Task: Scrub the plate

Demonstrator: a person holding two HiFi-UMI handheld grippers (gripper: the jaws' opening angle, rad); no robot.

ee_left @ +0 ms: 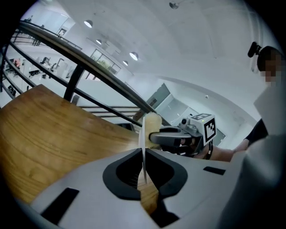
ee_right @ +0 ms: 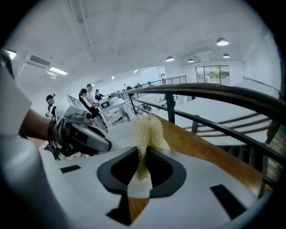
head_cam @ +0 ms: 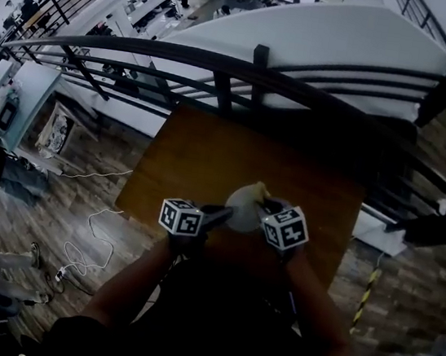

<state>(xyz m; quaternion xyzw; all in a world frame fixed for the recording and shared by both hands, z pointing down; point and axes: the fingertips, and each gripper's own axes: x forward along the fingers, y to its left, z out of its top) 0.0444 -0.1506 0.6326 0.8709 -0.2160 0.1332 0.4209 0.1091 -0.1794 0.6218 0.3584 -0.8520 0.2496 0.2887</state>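
Left gripper (ee_left: 144,172): jaws clamped on plate (ee_left: 142,143) rim, plate edge-on above the worktop (head_cam: 210,155). Right gripper (ee_right: 142,172): jaws pinched on sponge (ee_right: 145,132), which looks pressed against the plate face. Suggest a firm rim grip, overlapping strokes and light pressure so the plate doesn't pivot.

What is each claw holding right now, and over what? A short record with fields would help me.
left claw: shut on the white plate, gripped by its rim
right claw: shut on a yellowish sponge
contact: sponge lies against the plate's face
below: wooden table
beyond: black railing
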